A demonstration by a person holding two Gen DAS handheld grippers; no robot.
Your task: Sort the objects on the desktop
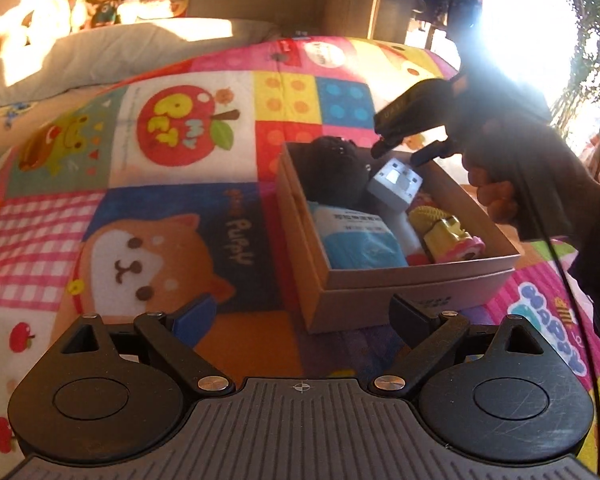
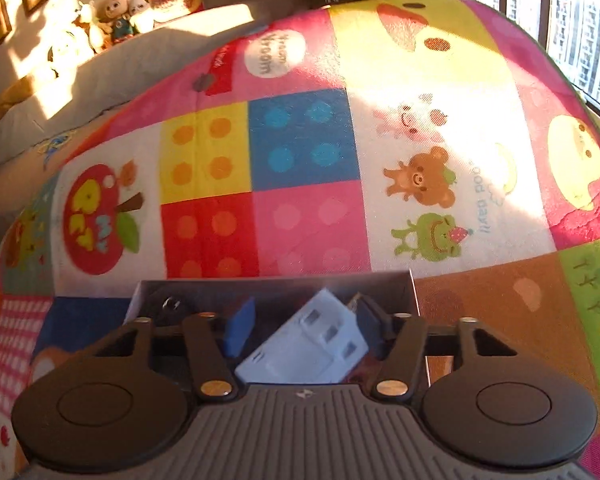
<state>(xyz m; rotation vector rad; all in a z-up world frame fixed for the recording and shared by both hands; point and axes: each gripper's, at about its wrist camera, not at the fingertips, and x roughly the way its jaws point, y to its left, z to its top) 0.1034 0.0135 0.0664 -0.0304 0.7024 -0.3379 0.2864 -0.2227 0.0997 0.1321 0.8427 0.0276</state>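
A brown cardboard box (image 1: pixel 380 284) sits on the colourful blanket. It holds a black round thing (image 1: pixel 334 170), a white power adapter (image 1: pixel 396 182), a blue packet (image 1: pixel 360 240) and a yellow and pink toy (image 1: pixel 448 236). My left gripper (image 1: pixel 300 320) is open and empty, just in front of the box's near wall. My right gripper (image 1: pixel 398 154) hovers over the far end of the box, jaws apart, just above the adapter. In the right wrist view the adapter (image 2: pixel 312 344) lies between the open fingers (image 2: pixel 240 328), not squeezed; the gripper (image 2: pixel 304 328) is above the box's far wall (image 2: pixel 268 284).
The patchwork blanket (image 1: pixel 160 208) covers a bed all around the box. Grey pillows (image 1: pixel 100 56) and dolls (image 1: pixel 108 0) stand at the far left. Bright window glare (image 1: pixel 532 20) washes out the right side. A cable (image 1: pixel 560 272) hangs from the right gripper.
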